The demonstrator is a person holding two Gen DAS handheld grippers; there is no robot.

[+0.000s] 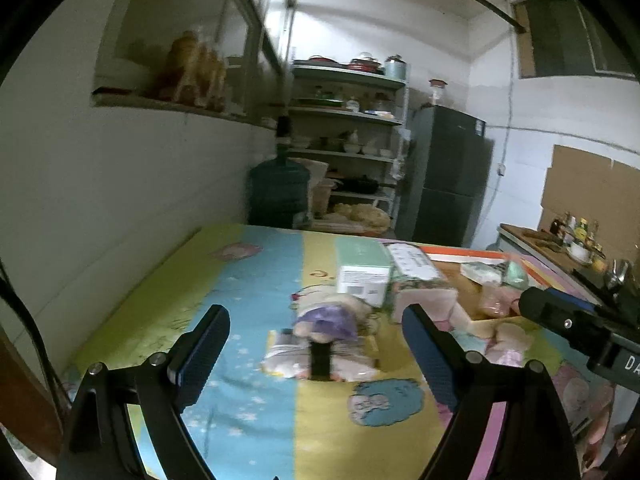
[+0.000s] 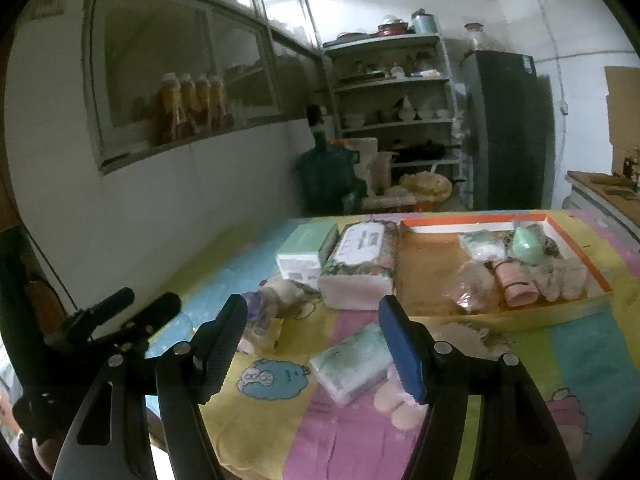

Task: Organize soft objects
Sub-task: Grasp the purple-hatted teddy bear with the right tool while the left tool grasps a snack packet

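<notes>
On striped cartoon tablecloth (image 2: 580,352): packets, orange-rimmed tray (image 2: 568,236); fridge (image 2: 508,128) behind. Both grippers' fingers released.

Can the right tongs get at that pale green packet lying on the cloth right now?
Probably yes. The right tongs are open, and the pale green packet lies flat on the tablecloth just ahead between the fingers, with nothing on top of it.

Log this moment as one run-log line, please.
left gripper: open, above clear-wrapped packet with black band | right gripper: open, over pale green wrapped tissue pack | orange-rimmed cardboard tray: partly filled
</notes>
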